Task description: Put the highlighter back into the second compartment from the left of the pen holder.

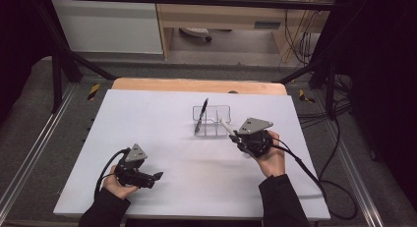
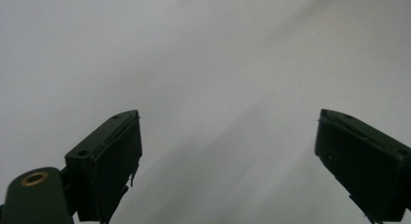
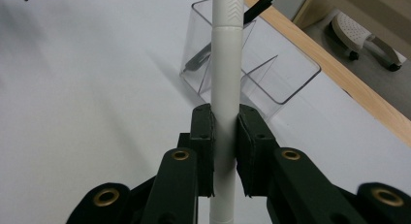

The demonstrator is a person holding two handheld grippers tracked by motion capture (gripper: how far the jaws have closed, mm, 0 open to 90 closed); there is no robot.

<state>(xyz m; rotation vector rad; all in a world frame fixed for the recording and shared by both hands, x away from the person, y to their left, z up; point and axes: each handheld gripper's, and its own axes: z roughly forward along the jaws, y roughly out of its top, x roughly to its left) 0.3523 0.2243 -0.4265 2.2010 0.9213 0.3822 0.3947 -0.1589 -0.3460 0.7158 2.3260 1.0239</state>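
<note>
Right gripper view: right gripper pinches the white pen, long axis pointing straight ahead at the clear organizer; left gripper spread, empty.

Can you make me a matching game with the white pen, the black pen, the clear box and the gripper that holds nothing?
Things:
1. white pen
2. black pen
3. clear plastic organizer
4. left gripper

States:
A. open, with nothing between its fingers
B. leaning inside a compartment
C. clamped in the right gripper
D. standing on the white tabletop, divided into compartments

Pairs: 1-C, 2-B, 3-D, 4-A
</note>
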